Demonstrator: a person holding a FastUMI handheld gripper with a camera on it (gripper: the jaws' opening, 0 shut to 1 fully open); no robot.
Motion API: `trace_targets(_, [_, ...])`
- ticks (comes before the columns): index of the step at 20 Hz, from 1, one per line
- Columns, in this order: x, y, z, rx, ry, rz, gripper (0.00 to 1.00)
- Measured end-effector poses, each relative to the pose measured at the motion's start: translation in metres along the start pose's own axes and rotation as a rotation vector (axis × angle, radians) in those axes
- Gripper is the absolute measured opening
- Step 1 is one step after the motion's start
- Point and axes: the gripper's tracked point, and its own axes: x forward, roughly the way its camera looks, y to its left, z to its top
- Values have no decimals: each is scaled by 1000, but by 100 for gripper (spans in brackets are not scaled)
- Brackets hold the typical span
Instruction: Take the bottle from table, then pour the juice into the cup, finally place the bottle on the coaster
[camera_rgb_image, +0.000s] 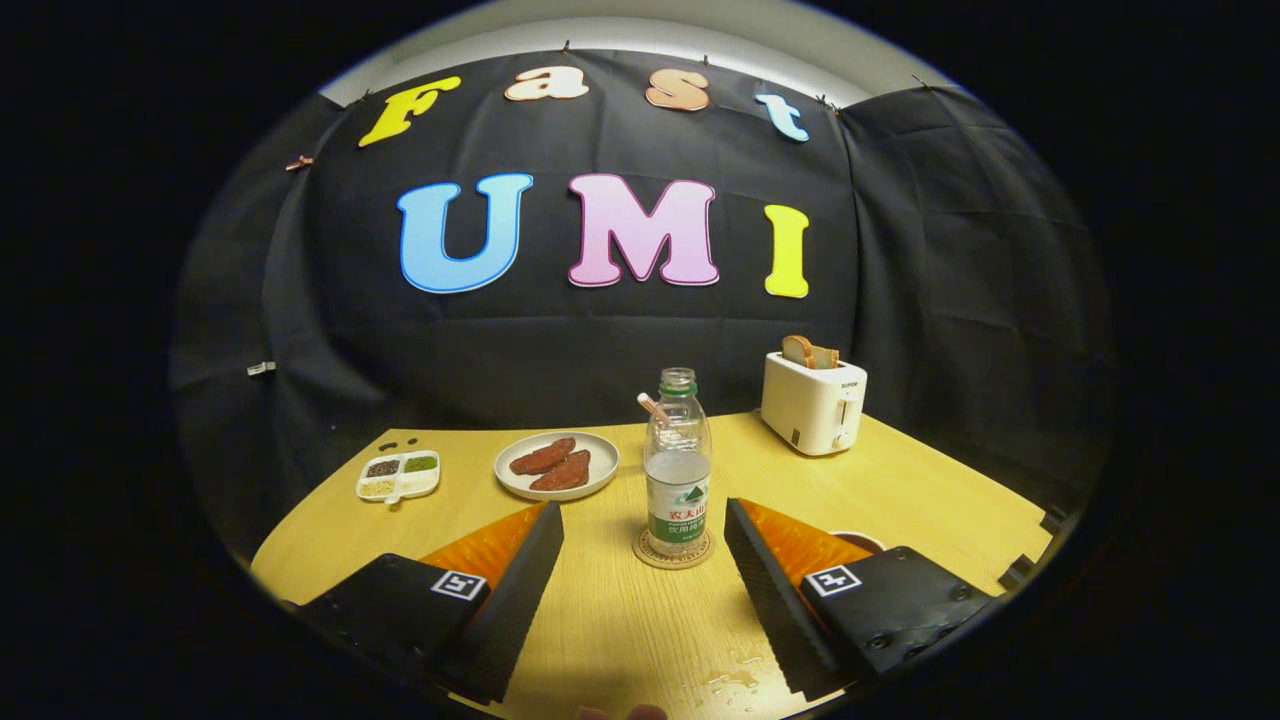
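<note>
Gripper view: gripper (645, 520) spread wide, level, bottle (677, 465) ahead.

Gripper (645, 530) with square tags, screws

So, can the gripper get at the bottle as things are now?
Probably yes. The gripper is open, and the bottle stands upright on the coaster just ahead, about in line with the gap between the fingers. Bare table lies between; the plate is off to one side.
</note>
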Motion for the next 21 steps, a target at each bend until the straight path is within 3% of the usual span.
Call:
trace_targets(10, [-47,-16,38,1,-25,67,99])
trace_targets(21, [-61,-20,43,39,-19,108,99])
